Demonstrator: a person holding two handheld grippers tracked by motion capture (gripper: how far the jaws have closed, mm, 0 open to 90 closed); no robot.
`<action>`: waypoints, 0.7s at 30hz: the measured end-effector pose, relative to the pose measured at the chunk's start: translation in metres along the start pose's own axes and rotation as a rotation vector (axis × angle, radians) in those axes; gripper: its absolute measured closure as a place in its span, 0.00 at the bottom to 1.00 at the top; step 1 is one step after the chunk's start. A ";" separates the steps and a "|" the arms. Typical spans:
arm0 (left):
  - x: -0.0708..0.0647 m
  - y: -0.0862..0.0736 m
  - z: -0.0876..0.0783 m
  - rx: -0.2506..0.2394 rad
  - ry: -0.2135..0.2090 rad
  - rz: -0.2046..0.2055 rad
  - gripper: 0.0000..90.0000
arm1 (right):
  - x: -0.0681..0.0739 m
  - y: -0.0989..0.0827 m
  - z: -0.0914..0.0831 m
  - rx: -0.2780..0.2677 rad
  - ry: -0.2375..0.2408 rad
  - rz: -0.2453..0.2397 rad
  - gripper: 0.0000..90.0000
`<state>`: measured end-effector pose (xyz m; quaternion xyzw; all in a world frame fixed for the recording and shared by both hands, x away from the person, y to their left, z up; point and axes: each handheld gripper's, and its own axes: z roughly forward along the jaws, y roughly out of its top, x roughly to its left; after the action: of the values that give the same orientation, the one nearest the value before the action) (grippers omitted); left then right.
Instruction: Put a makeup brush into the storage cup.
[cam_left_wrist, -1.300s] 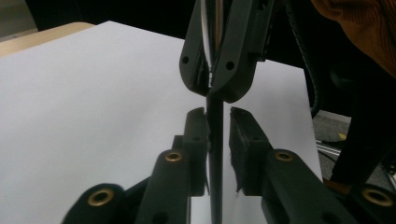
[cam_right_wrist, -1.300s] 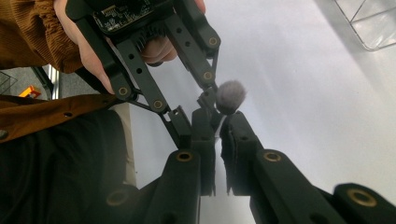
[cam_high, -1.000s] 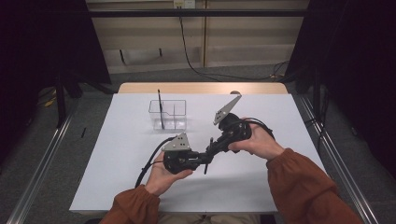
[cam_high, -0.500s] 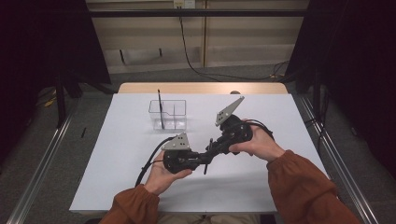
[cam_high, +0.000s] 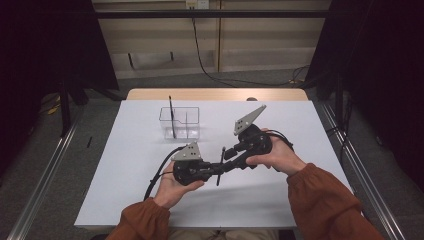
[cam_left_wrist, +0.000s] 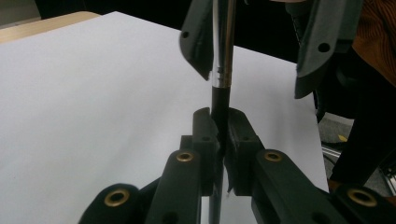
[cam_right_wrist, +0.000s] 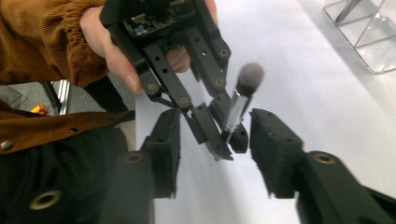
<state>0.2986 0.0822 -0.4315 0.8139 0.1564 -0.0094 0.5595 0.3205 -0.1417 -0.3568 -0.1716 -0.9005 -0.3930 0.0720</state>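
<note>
Left claw (cam_right_wrist: 224, 135) grips makeup brush (cam_right_wrist: 240, 100); right claw (cam_right_wrist: 215, 154) jaws just opened, apart.

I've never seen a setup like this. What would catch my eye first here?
Probably the two black tools meeting over the middle of the white table: the left tool is clamped on the dark handle of a makeup brush, while the right tool has just been opening, its pads off the brush. Behind them stands a clear organizer box with another brush upright inside.

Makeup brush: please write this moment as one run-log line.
left gripper: shut on makeup brush | right gripper: jaws just opening, apart from brush | clear organizer: far side
</note>
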 end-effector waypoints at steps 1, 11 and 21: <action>0.000 0.000 0.000 0.000 0.001 0.001 0.94 | 0.000 -0.001 0.000 0.000 -0.001 0.007 0.50; 0.001 0.001 -0.006 -0.005 0.014 -0.001 0.94 | -0.005 -0.005 0.000 -0.038 -0.074 0.049 0.16; 0.003 0.001 -0.013 -0.004 0.032 0.003 0.94 | -0.008 -0.016 -0.003 -0.086 -0.117 0.073 0.03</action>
<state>0.2995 0.0943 -0.4268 0.8130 0.1640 0.0047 0.5588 0.3222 -0.1564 -0.3682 -0.2297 -0.8786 -0.4179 0.0261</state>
